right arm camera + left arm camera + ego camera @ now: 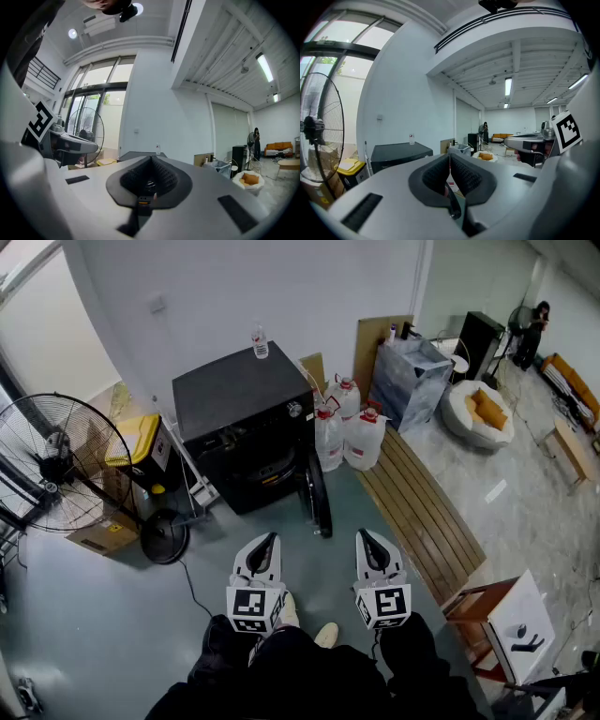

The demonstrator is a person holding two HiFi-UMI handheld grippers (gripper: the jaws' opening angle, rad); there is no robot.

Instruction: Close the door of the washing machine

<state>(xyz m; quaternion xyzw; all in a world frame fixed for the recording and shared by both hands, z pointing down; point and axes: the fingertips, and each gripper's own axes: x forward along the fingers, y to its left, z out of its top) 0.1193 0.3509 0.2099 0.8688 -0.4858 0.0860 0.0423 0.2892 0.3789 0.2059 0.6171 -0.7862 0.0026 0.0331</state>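
The washer (239,395) is standing against the wall (244,287), facing the person. Its door (317,495) is hanging open at the front right corner, upright and seen edge-on, with its face running from the machine out toward the person.

Bare grey floor (216,531) is lying between the person and the washer front. On the left that strip is being narrowed by the round base of a fan (56,465), with a cable trailing across the floor beside it, and a yellow bin (136,442) is sitting just beside the washer's left side. On the right, wooden slats (422,512) are running alongside, their near edge close to the open door. Water jugs (345,432) are crowding the washer's right side, just behind the door. A bottle (260,341) is standing on the washer's top near the back edge.

An orange label on the washer front and the bottle's label are showing, both too small to read. Black-and-white square markers are showing on both cubes.

The left hand-held gripper (272,538) is hovering short of the washer, its jaws meeting at the tips with nothing between them. The right hand-held gripper (364,533) is hovering beside it, near the door's edge but apart from it, jaws fully together and empty.
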